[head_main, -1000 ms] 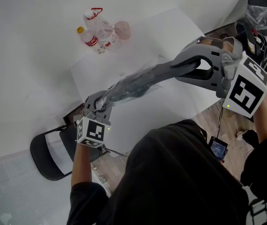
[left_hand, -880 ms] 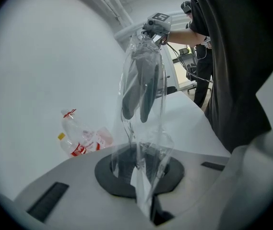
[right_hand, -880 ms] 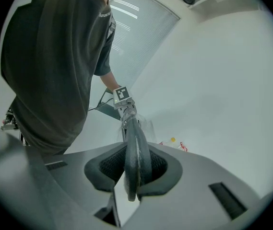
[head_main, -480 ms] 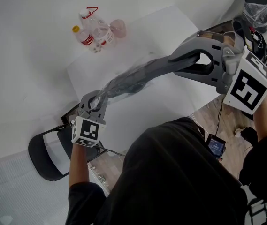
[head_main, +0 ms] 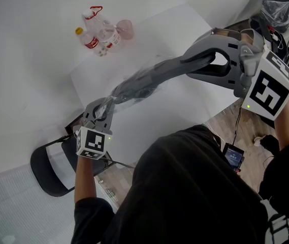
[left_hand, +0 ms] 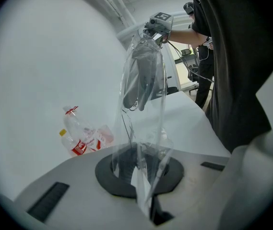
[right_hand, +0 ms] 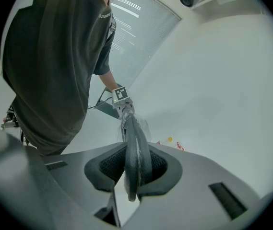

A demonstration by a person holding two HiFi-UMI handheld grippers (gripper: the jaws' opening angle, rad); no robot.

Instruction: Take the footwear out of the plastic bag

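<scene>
**Footwear gripped, not yet out of bag**

Left tool [head_main: 102, 108], lower left of the head view, jaws pressed together on the crumpled end of the clear bag [head_main: 129, 90]. Right tool [head_main: 189, 65], right of centre, jaws clamped on the heel end of the grey footwear [head_main: 157, 75]; looks like a flat pair held sole to sole. A bit of film shows at the pads, so it may be gripping through plastic, can't say for sure.

Bag and footwear are strung taut between the two tools, off the white counter [head_main: 149, 128], running lower left to upper right. In the left gripper view most of the footwear sits inside the bag, at the far end by the right tool.

Progress: both grips set, pull in hand, roughly midway at best. Left to do: draw the tools apart until the footwear clears the bag mouth.

Bottles [head_main: 97, 32] upper left, well apart, not involved.
</scene>
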